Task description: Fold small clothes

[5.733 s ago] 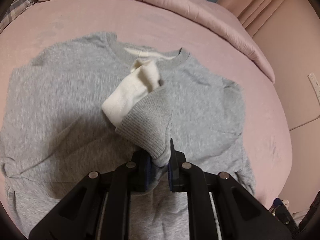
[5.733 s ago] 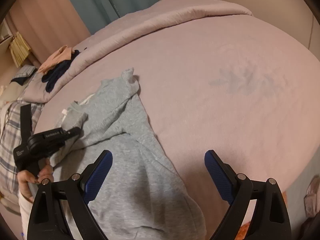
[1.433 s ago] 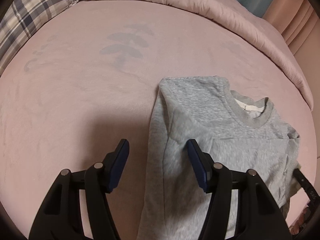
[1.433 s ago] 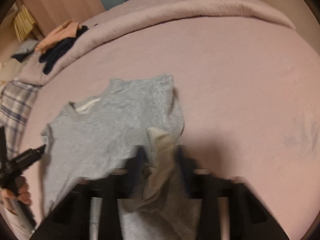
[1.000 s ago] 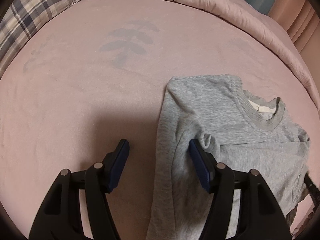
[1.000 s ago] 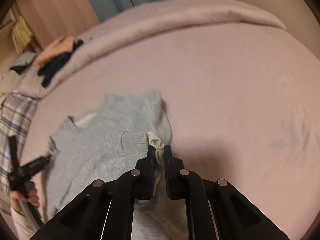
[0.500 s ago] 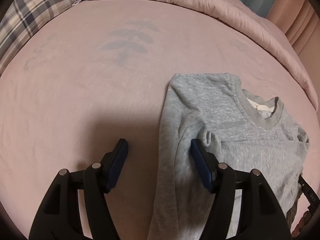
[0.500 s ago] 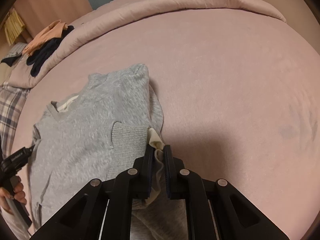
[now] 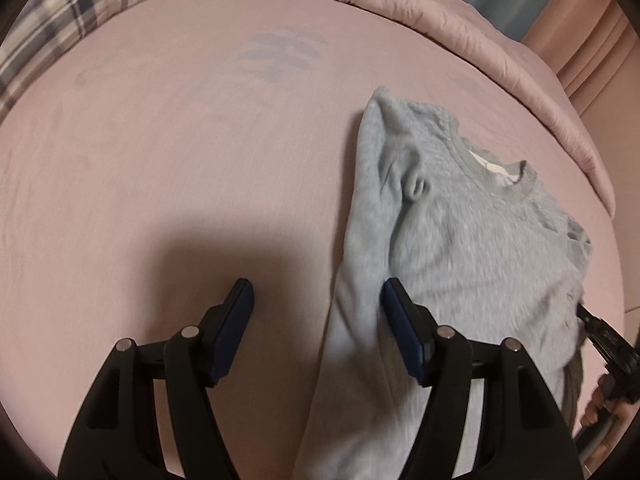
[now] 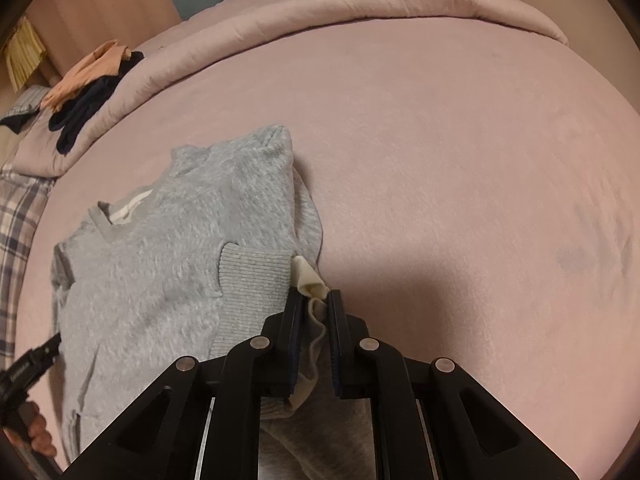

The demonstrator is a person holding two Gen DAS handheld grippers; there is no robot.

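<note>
We see bare bed (image 9: 160, 168) left of the sweatshirt (image 9: 472, 248) – left gripper (image 9: 318, 300) fingers spread, empty, now nearer it – right gripper (image 10: 314, 304) pinches its cream-lined cuff (image 10: 306, 276)

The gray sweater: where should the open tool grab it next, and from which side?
Probably the folded side edge of the gray sweater, which already lies between the left tool's open jaws. Come straight down from above: the edge forms a raised ridge on the bed.
</note>
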